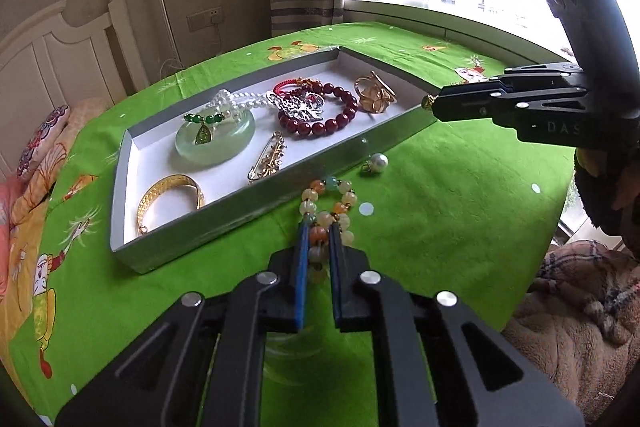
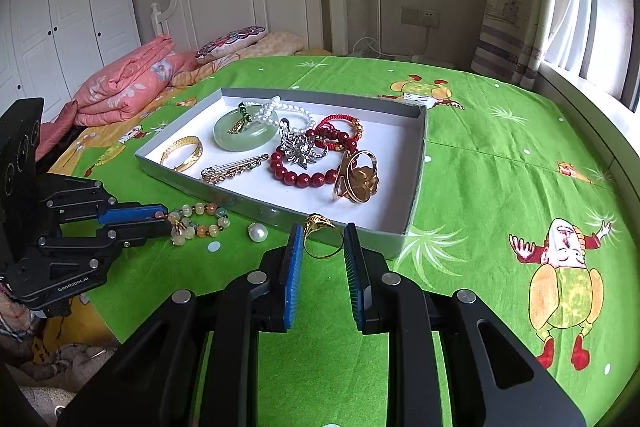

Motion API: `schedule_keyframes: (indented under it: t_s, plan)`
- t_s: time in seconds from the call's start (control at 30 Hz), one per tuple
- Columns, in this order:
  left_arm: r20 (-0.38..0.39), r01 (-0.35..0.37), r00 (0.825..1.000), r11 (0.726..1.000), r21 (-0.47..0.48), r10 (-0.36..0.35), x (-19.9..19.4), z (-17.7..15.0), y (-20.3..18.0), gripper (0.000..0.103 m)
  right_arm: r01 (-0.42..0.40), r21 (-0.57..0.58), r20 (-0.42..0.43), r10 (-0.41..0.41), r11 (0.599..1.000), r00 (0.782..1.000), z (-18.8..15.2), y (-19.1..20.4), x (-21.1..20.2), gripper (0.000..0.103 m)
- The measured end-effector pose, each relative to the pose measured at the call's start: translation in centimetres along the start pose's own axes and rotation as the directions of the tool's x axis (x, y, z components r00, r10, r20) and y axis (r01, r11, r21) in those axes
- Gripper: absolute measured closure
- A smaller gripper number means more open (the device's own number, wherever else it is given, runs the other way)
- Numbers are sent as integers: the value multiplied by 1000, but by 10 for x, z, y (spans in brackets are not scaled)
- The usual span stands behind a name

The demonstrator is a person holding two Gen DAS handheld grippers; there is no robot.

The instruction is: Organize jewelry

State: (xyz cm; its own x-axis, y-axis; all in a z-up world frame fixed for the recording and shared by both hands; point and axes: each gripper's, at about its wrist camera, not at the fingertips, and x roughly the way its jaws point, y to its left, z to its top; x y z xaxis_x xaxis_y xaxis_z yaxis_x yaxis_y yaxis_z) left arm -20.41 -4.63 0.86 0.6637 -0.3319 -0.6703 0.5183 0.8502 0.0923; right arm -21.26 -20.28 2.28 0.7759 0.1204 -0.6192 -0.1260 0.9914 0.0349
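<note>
We see the left gripper [image 1: 320, 231] closed on a pastel bead bracelet [image 1: 329, 209] at six o'clock. A loose pearl [image 1: 378, 161] lies just beside the tray [image 1: 256, 195]. The right gripper [image 1: 434, 103] is at three o'clock.

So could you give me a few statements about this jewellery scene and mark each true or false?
1. The left gripper is closed on the pastel multicoloured bead bracelet. True.
2. The right gripper holds a small gold ring. True.
3. The loose white pearl pendant lies inside the shallow grey tray. False: it lies on the green cartoon-print cloth, outside the tray.
4. The dark red bead bracelet is outside the tray. False: it is inside.
</note>
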Motion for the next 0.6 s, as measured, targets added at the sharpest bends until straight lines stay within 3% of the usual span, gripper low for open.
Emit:
schedule_keyframes:
  t_s: [0.3,0.6]
  plan:
    - [115,-20,993,1000,-4,20,-39,36,8,94,-8,-13,27,8,1000,1000,7,4,-8,81]
    - [155,-39,987,999,22,35,-46,65,11,94,-3,-35,42,4,999,999,16,7,-8,81]
